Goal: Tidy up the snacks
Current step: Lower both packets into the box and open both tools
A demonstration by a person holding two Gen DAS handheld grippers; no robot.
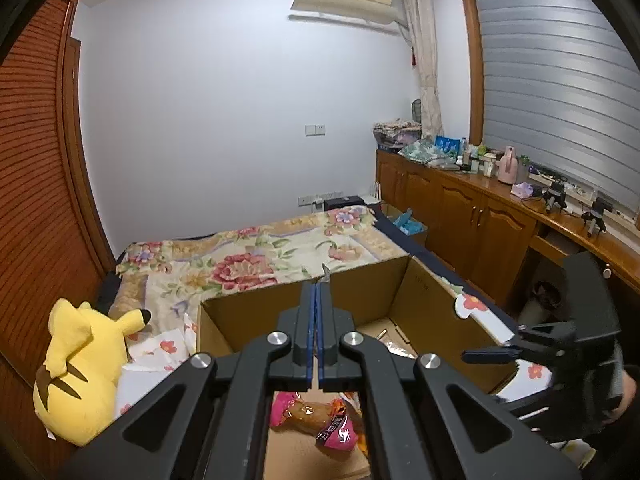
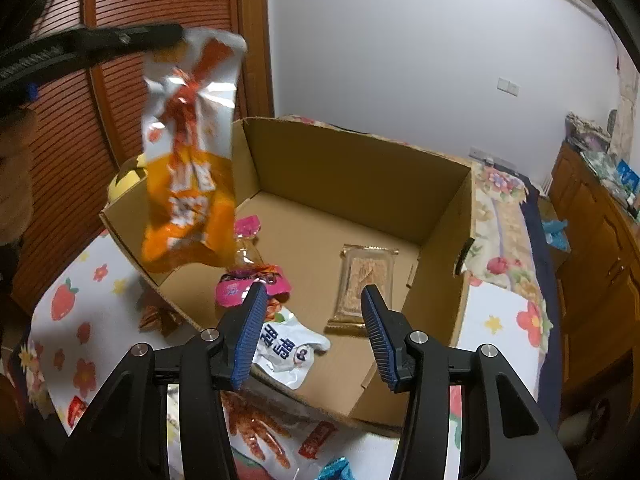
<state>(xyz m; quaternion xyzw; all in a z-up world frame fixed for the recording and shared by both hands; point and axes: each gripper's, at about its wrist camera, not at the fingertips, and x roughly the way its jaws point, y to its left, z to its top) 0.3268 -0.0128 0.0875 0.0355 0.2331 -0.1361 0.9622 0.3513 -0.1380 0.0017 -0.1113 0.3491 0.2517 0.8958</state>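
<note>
You are dangling the orange snack bag (image 2: pixel 188 160) by its top edge in your clamped left claw (image 2: pixel 176 36) above the cardboard box's (image 2: pixel 360 168) near-left wall, so it is risking slipping outside onto the bed (image 2: pixel 72 320) while your right claw (image 2: pixel 312 336) is hanging apart, empty.

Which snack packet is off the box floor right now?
The orange-and-white packet, hanging from the left gripper above the cardboard box; the others lie flat.

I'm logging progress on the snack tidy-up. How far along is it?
Partly done. Three packs already lie in the box: pink, white and clear. The left gripper holds an orange bag above the box. The right gripper is open. A red packet and others wait outside.
</note>
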